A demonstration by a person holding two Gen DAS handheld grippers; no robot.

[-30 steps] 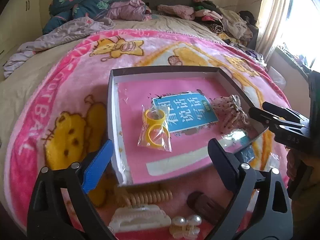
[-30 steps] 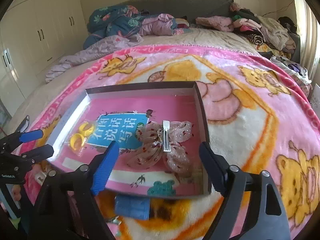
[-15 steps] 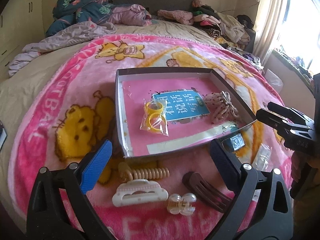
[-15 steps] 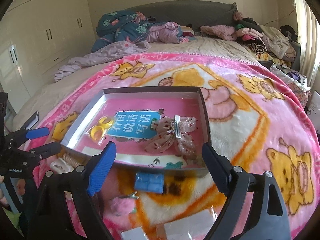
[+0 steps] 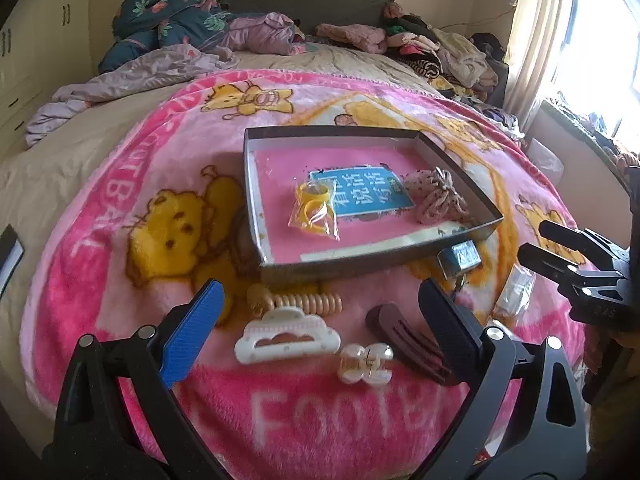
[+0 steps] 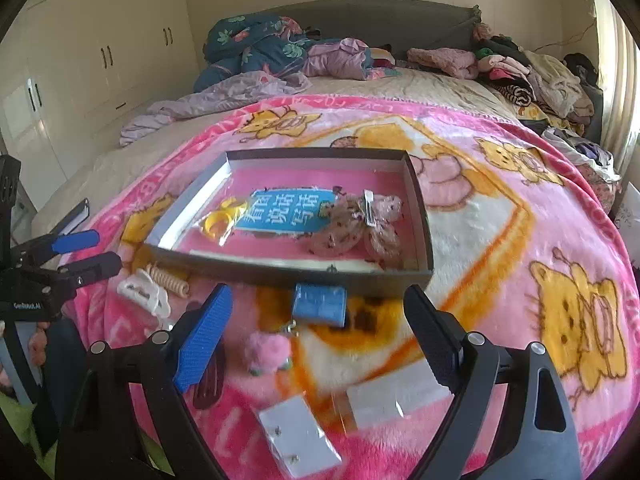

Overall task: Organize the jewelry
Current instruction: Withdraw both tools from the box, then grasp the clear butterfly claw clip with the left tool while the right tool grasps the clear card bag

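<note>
One brown hair clip lies pointing diagonally toward the box.

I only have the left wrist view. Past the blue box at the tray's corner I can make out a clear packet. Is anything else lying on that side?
Observer: Yes. The right wrist view shows a pink pompom on the blanket, just nearer the camera than the blue box.
Reviewer: Anything more?
Observer: A white card with tiny studs lies closer still, beside a clear packet.
Reviewer: Is the right gripper holding something?
Observer: No. The right gripper is wide open, with nothing between its fingers.
</note>
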